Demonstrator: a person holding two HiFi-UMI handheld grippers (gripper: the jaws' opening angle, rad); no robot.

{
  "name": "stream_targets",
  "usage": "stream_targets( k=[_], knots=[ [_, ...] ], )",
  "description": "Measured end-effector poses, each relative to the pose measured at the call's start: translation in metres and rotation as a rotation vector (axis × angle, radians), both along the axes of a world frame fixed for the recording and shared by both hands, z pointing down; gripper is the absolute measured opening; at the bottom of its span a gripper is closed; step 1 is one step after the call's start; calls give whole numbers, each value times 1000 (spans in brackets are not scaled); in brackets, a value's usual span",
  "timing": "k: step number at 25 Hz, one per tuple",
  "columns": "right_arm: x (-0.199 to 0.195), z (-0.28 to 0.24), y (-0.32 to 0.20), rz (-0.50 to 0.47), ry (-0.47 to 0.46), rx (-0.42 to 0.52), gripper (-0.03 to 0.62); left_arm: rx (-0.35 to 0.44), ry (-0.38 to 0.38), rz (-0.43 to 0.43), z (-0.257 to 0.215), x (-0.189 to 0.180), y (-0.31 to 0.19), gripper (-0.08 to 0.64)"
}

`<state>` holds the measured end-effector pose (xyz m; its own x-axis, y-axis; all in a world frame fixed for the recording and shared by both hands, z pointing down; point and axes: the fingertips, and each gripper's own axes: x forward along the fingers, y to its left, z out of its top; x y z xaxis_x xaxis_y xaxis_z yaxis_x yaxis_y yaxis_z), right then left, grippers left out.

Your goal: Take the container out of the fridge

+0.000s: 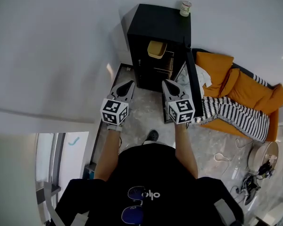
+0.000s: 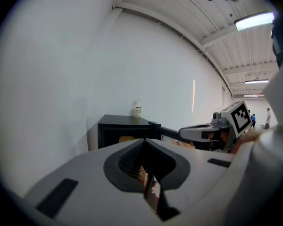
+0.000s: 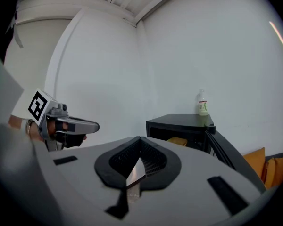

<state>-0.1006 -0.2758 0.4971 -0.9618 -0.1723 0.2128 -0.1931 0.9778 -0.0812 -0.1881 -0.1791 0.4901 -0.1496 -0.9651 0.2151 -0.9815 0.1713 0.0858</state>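
Note:
A black mini fridge (image 1: pixel 158 29) stands against the white wall with its door (image 1: pixel 193 79) swung open to the right. A yellow container (image 1: pixel 156 49) sits on the upper shelf inside; it also shows as the container (image 2: pixel 127 138) in the left gripper view and the container (image 3: pixel 178 141) in the right gripper view. My left gripper (image 1: pixel 130 84) and right gripper (image 1: pixel 165 83) hover side by side in front of the fridge, well short of the shelf. Both are shut with nothing between the jaws, as the left gripper (image 2: pixel 145 147) and right gripper (image 3: pixel 139 142) views show.
A small bottle (image 1: pixel 185 7) stands on the fridge top. An orange sofa (image 1: pixel 254 91) with a striped blanket (image 1: pixel 236 114) lies right of the open door. A round object (image 1: pixel 263 155) and cables (image 1: pixel 221 157) lie on the floor at the right.

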Motion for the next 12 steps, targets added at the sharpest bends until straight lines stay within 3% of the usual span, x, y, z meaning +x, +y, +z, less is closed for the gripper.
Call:
stream_targets(
  k=[12],
  knots=[
    [2,9,-24,25,12,-20,8,-16,9,57,9,-5,-37,8]
  ],
)
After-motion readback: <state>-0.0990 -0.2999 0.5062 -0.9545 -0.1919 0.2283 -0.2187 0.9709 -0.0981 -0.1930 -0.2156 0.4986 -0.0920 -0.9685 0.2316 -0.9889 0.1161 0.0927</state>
